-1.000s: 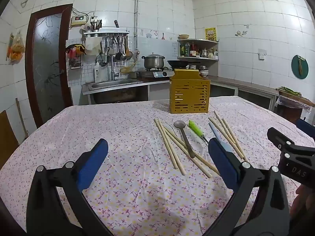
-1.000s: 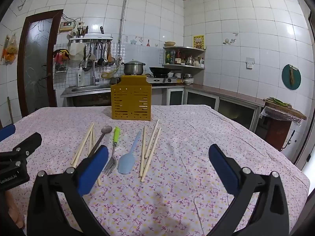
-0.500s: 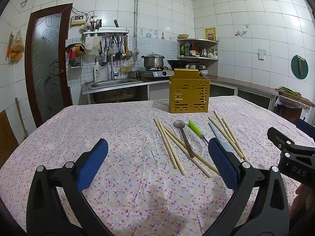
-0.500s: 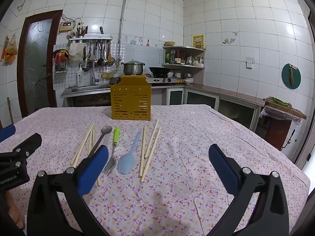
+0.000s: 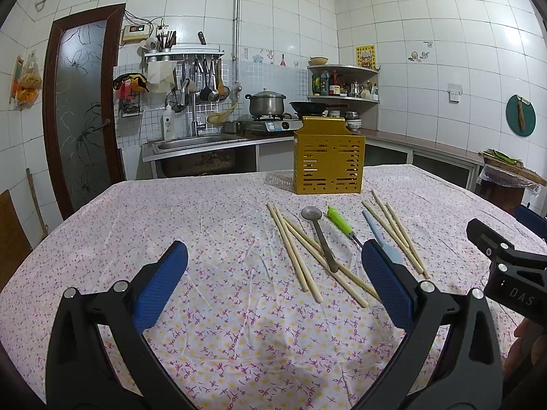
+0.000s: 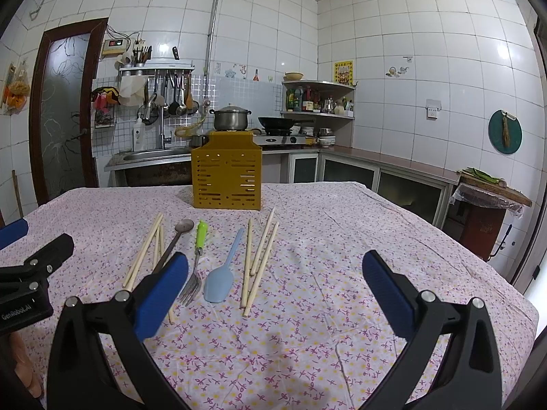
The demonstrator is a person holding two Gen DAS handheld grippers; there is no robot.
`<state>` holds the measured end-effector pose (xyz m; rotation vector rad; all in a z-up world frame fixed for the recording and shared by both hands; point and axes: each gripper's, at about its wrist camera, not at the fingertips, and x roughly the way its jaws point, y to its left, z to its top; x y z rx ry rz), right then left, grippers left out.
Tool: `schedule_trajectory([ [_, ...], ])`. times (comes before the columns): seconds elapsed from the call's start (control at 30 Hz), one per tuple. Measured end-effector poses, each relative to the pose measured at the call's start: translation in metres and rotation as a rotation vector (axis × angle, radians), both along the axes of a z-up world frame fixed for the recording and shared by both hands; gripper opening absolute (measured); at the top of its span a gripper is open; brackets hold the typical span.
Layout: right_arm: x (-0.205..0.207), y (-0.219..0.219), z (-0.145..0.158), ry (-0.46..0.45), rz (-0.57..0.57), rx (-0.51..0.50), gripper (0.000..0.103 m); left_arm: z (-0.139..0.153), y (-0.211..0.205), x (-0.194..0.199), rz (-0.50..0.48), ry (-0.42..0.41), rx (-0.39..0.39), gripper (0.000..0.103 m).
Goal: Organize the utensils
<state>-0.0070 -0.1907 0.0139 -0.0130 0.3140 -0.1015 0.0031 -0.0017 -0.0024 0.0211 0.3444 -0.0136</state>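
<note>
Hovering over the near edge of the surface [image 5: 212, 225], your left claw [image 5: 273, 280] is spread wide with nothing between its blue pads [image 5: 160, 283]. Your right claw [image 6: 273, 283] is released just the same, its pads [image 6: 386, 290] well apart and empty above the flowered cloth.

Just beyond the left claw, toward the middle of the surface, lies a loose bunch of wooden chopsticks [image 5: 294, 249], some crossing each other. A metal spoon [image 5: 318, 235] rests across them, bowl toward the far edge. Beside it is the green-handled fork [image 6: 196, 263], tines pointing at the near edge, close to the right claw's inner pad. Next comes the pale blue spatula [image 6: 220, 273], blade toward you, handle pointing away. A second bunch of chopsticks [image 6: 258, 259] lies just beside the spatula, on the side of the surface's right edge; it looks like four sticks, though where they overlap you cannot count them for sure.

Past all the utensils, near the far edge, the yellow slotted holder [image 6: 227, 179] stands upright, apart from everything lying flat. What is inside it cannot be seen from either view.

Each claw shows at the margin of the other's view, held low over the near edge.
</note>
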Motion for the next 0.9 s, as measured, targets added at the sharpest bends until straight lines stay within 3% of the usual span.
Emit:
schedule_trajectory([
  [0.9,-0.0010,-0.0025,0.0003,-0.004,-0.003,0.004,0.099,-0.0031,0.0001,0.0013,-0.004,0.006,0.003,0.098],
])
